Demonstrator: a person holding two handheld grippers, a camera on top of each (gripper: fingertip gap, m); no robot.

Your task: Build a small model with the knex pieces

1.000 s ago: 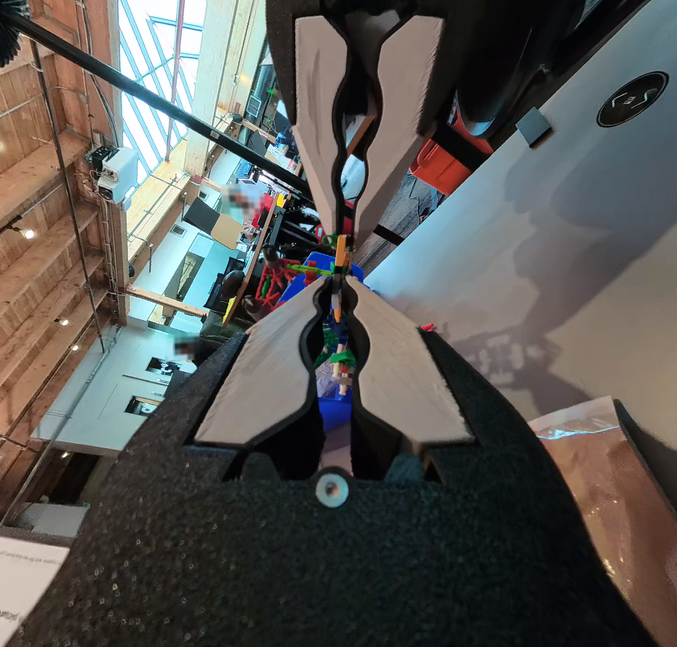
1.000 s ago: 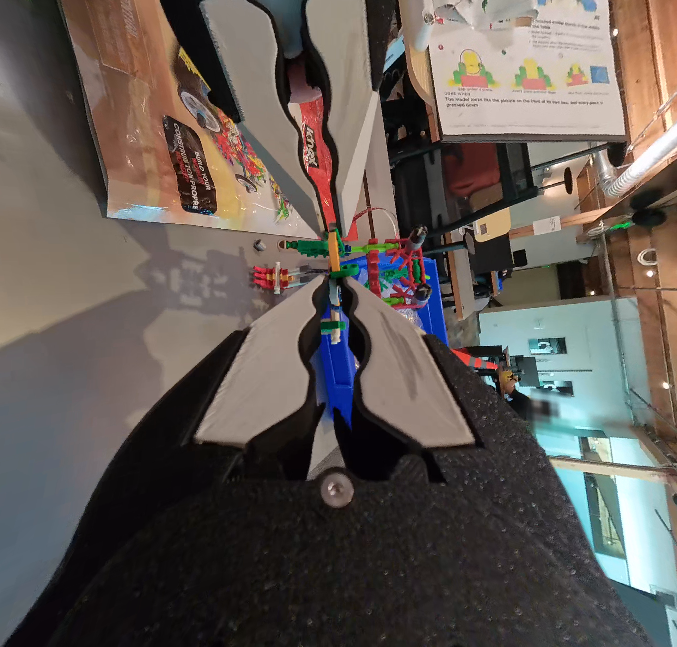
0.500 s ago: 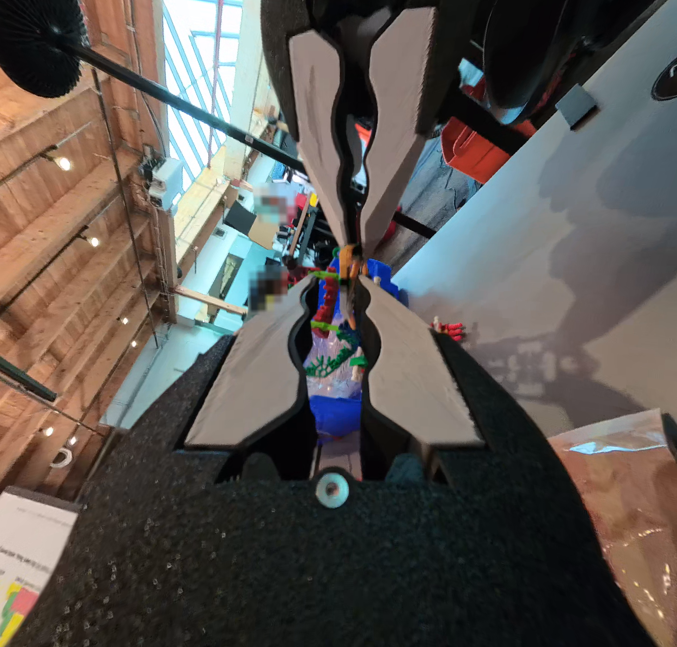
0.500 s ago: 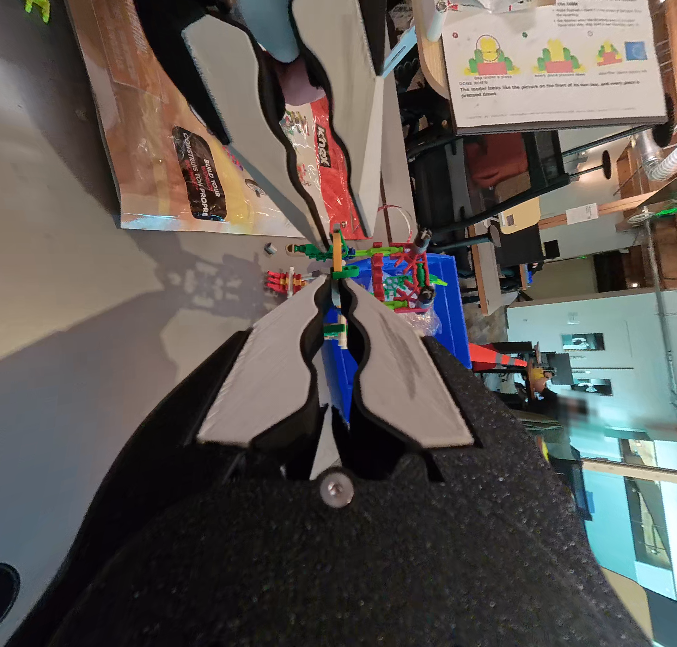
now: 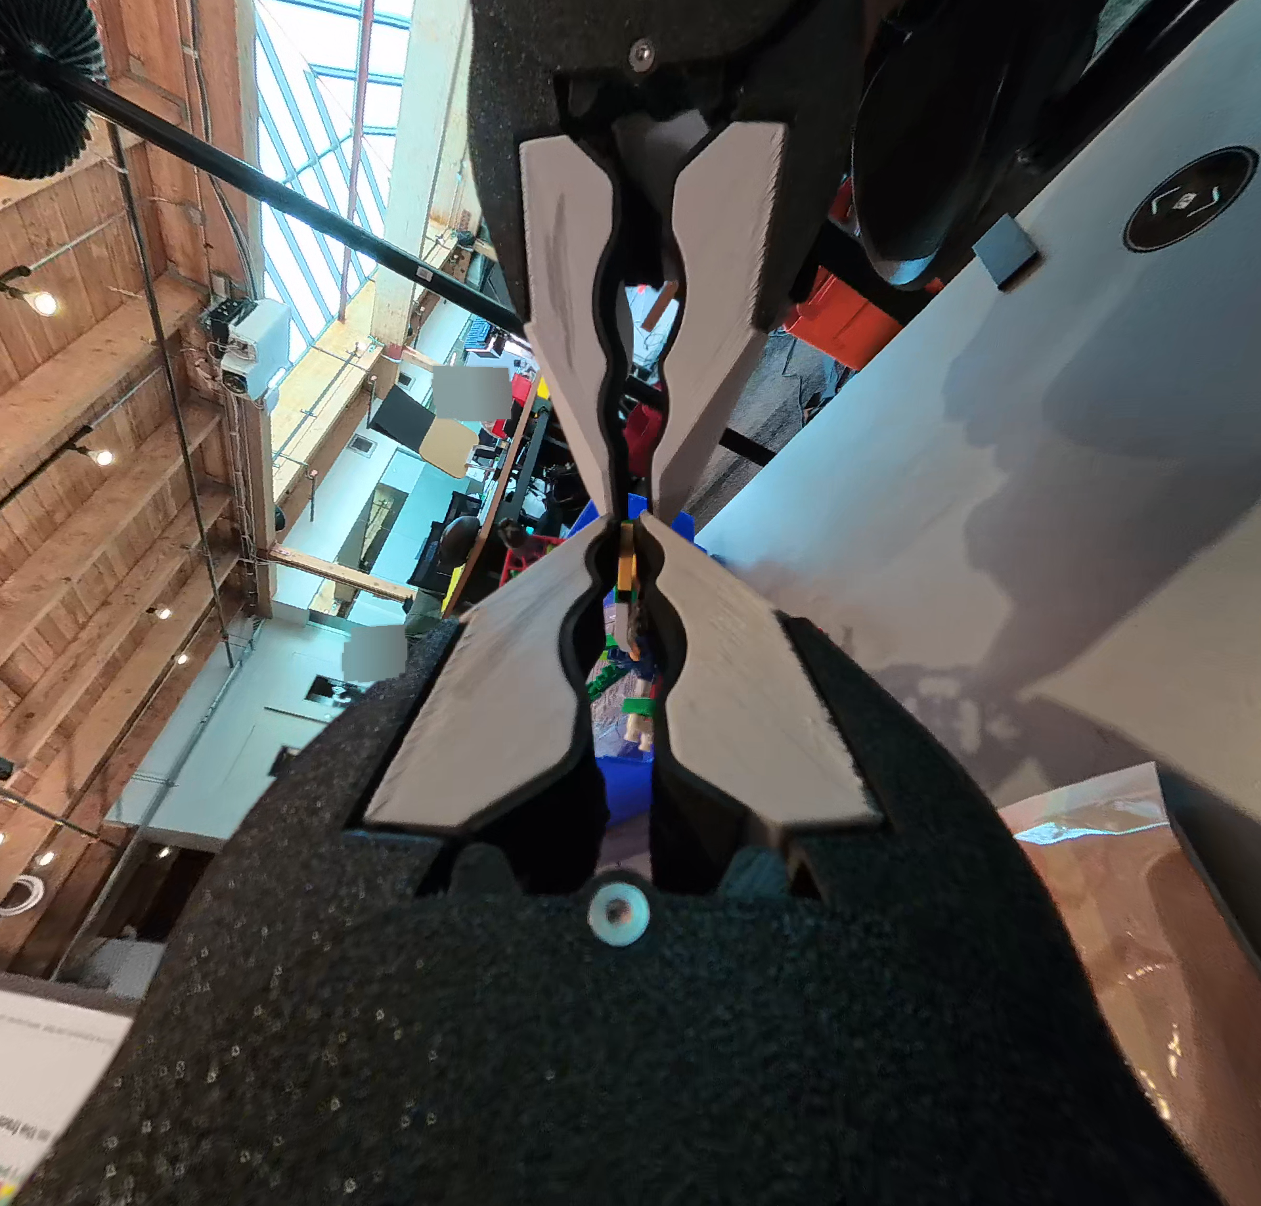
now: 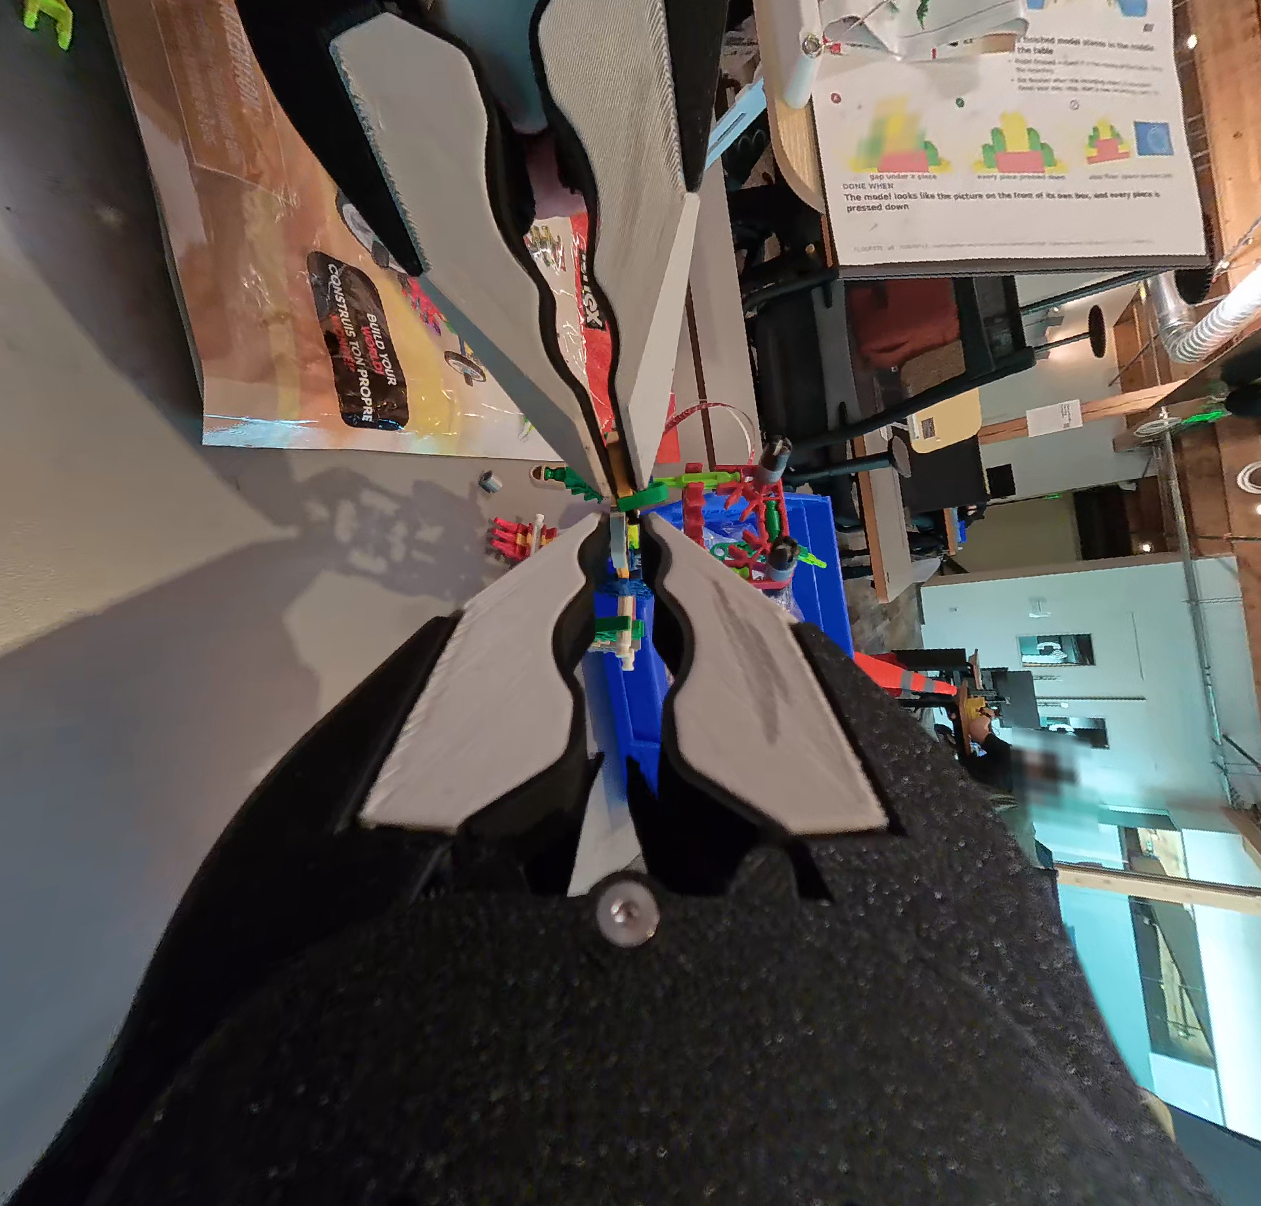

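My left gripper and right gripper meet tip to tip above the grey table. Between them is a small toy assembly of rods and connectors. The left gripper is shut on its orange piece, with green and white parts behind the fingers. The right gripper is shut on a pale rod of the same assembly. A green connector sticks out sideways at the joint. The right gripper reaches down from the top of the left wrist view, and the left gripper does the same in the right wrist view.
A blue bin with a red and green toy frame stands behind the grippers. A shiny toy package lies on the table, with a red piece cluster and a loose green piece. A printed sheet stands at the back. The shiny toy package is about equally far from each gripper, around 15 cm.
Both grippers have drawn closer, tips now nearly touching. The orange piece sits deeper between the left fingers. Both views have tilted slightly.
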